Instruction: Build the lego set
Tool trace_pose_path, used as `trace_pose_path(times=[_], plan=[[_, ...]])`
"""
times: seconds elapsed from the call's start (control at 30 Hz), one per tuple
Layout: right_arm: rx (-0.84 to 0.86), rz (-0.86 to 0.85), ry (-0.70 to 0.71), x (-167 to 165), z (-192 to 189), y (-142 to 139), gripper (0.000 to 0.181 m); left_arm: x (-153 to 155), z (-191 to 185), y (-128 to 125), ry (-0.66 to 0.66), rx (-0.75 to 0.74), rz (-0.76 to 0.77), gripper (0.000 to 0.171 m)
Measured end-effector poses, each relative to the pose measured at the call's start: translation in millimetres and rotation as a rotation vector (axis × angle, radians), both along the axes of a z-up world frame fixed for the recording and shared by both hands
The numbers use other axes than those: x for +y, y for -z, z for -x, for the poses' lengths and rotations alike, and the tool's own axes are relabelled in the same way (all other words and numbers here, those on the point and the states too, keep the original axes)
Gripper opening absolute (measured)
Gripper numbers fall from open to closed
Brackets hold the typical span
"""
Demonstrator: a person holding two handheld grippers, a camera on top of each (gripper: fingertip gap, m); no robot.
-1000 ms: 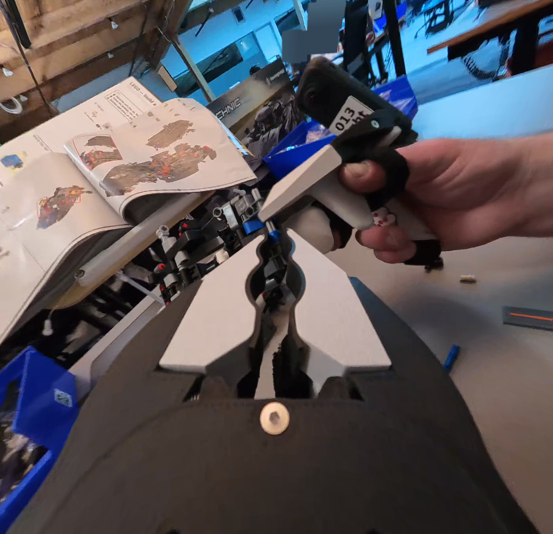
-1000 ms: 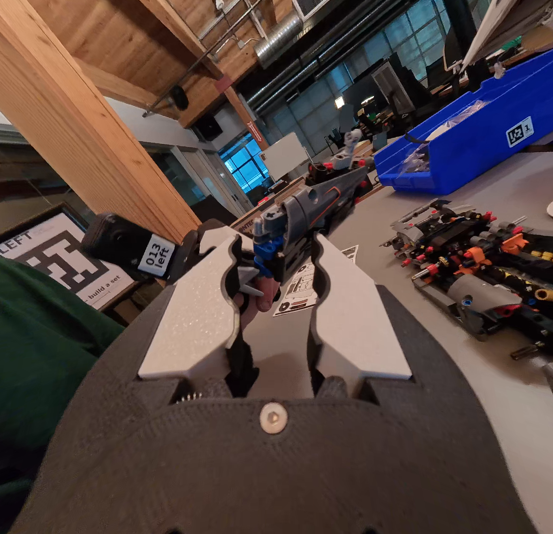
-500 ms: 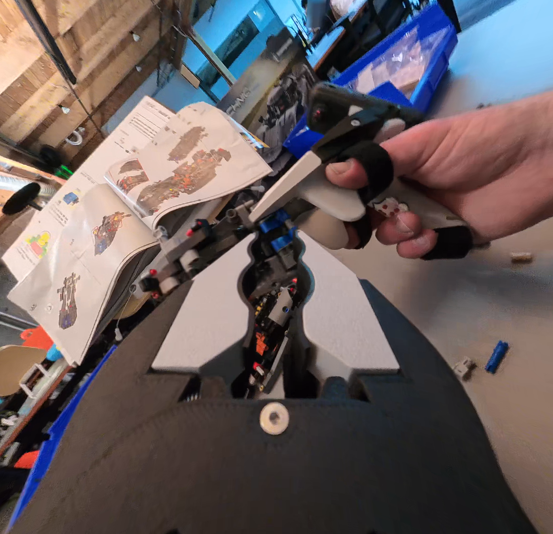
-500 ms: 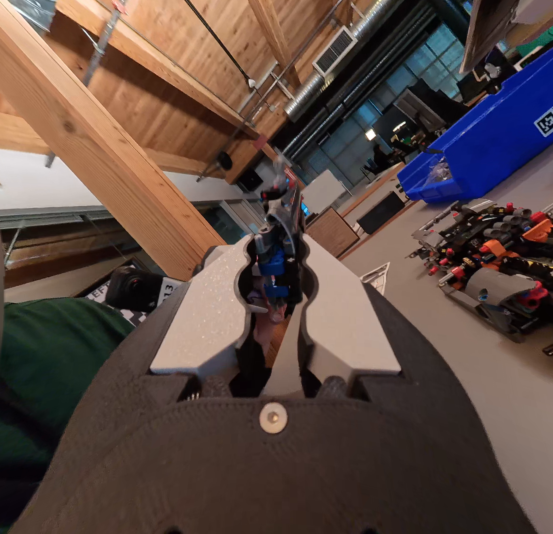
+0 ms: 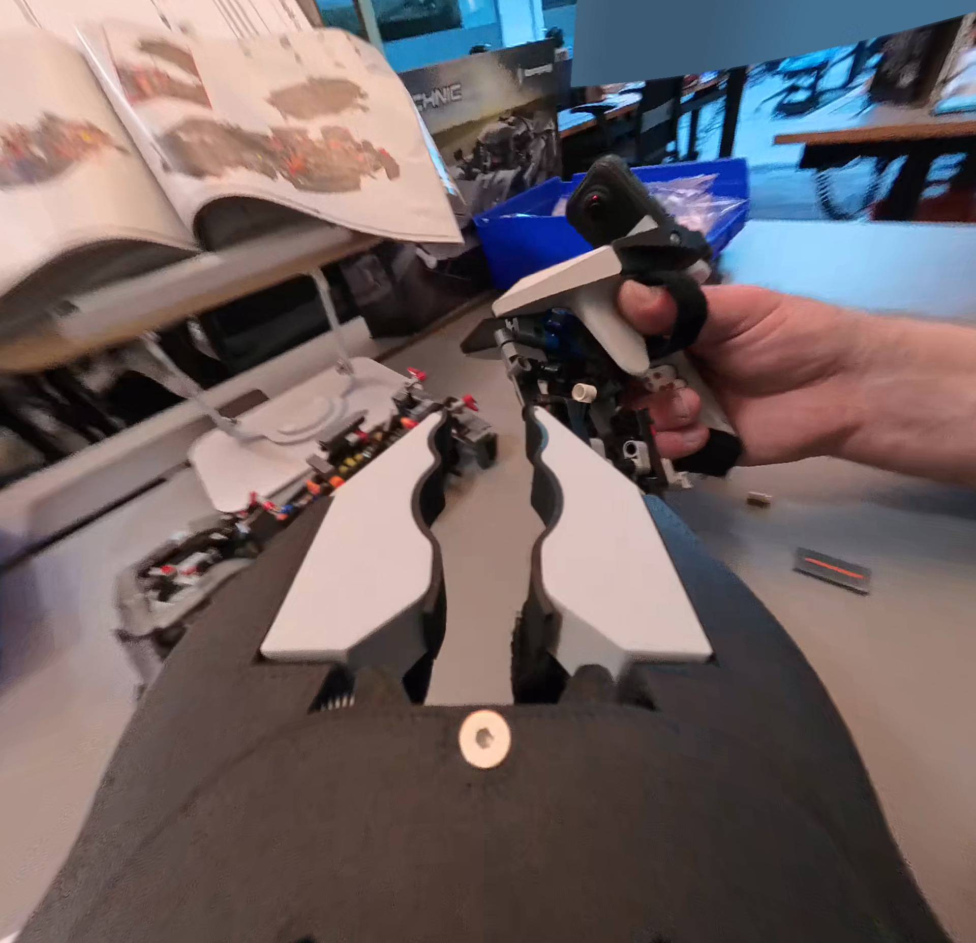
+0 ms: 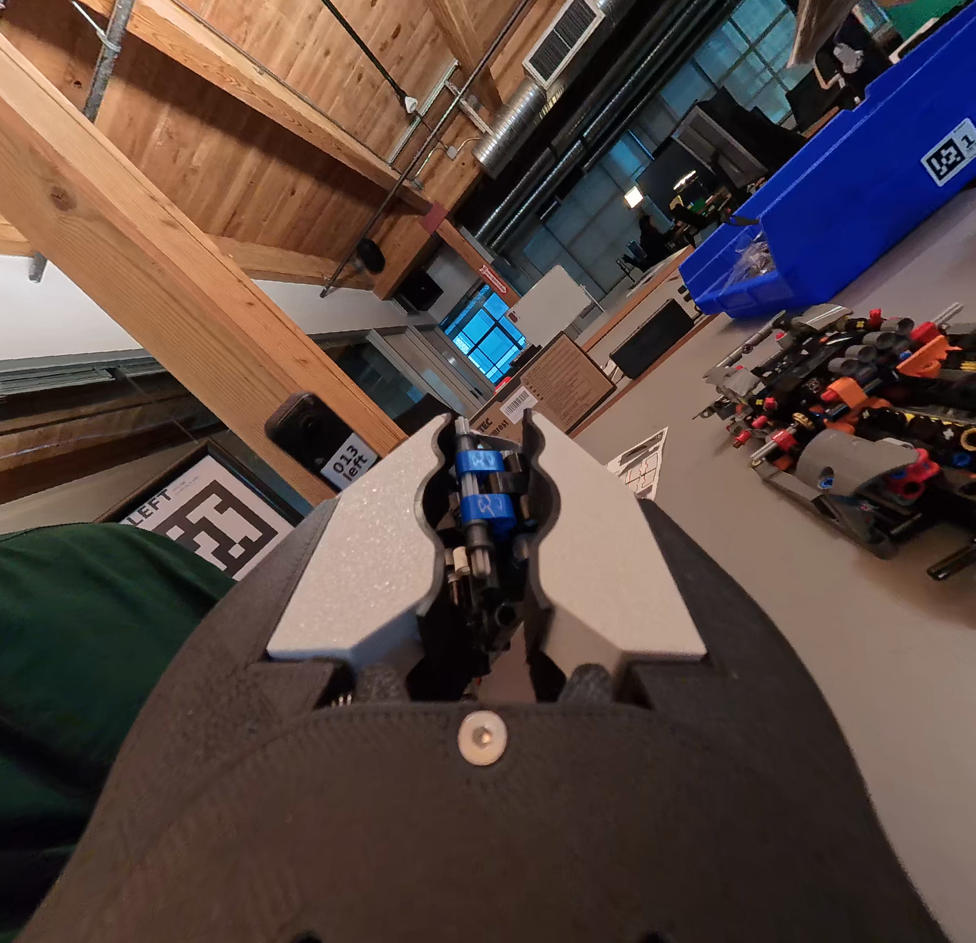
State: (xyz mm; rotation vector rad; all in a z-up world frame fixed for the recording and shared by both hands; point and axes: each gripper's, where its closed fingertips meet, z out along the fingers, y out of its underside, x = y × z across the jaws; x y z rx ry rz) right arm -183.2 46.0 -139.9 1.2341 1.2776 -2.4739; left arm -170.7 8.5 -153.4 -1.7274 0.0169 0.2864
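My left gripper [image 5: 483, 424] is open and empty, held just above the grey table. My right gripper [image 6: 491, 426] is shut on a black Lego sub-assembly with blue connectors [image 6: 483, 495]. In the left wrist view a hand holds the right gripper's white finger [image 5: 560, 284] over that sub-assembly [image 5: 565, 389], just beyond and to the right of my left fingertips. The large partly built model [image 6: 845, 432] lies on the table to the right; in the left wrist view it [image 5: 338, 463] runs past my left finger.
An open instruction book [image 5: 211, 125] on a white stand [image 5: 296, 432] hangs over the left. A blue bin [image 5: 533, 241] and the set's box [image 5: 491, 120] stand behind. A dark panel piece [image 5: 832, 569] and a small tan piece [image 5: 759, 498] lie on the right. A sticker sheet [image 6: 639, 463] lies flat. About 5 centimetres separates my left fingertips from my right. The dark panel piece [image 5: 832, 569] is about 20 centimetres from both grippers' fingertips.
My left gripper has opened, let go of the sub-assembly and drawn back from it. My right gripper has closed on the sub-assembly and now holds it alone.
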Motion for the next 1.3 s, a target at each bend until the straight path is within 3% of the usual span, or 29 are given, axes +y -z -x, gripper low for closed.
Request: trace_pose_path(times=[0.17, 0.27, 0.4, 0.57, 0.73, 0.9, 1.3], plan=[[-0.011, -0.024, 0.002, -0.5, 1.4, 3.5, 0.022, -4.2, -8.2, 5.1, 0.209, -0.327, 0.007, 0.052], [-0.01, -0.069, 0.003, -5.3, 1.1, 4.5, 0.022, 1.2, -23.8, 15.7, 0.308, -0.404, 0.055, 0.054], [-0.018, -0.074, -0.001, -7.7, 1.3, 5.3, 0.023, 12.9, -33.3, 39.6, 0.331, -0.423, 0.142, 0.023], [0.004, -0.126, 0.069, 1.7, 1.9, -1.8, 0.028, 12.5, -29.6, 35.1, 0.362, -0.547, 0.057, 0.019], [0.002, -0.301, 0.11, 12.0, -0.6, 1.6, 0.032, 8.9, -14.5, 25.2, 0.341, -0.683, -0.061, 0.019], [-0.034, -0.375, 0.047, 7.9, -4.4, 12.4, 0.027, 6.4, -8.4, 16.6, 0.342, -0.716, -0.106, 0.019], [0.001, -0.453, 0.109, 8.3, -3.0, 10.8, 0.022, 7.6, -9.2, 15.5, 0.308, -0.653, -0.099, 0.019]])
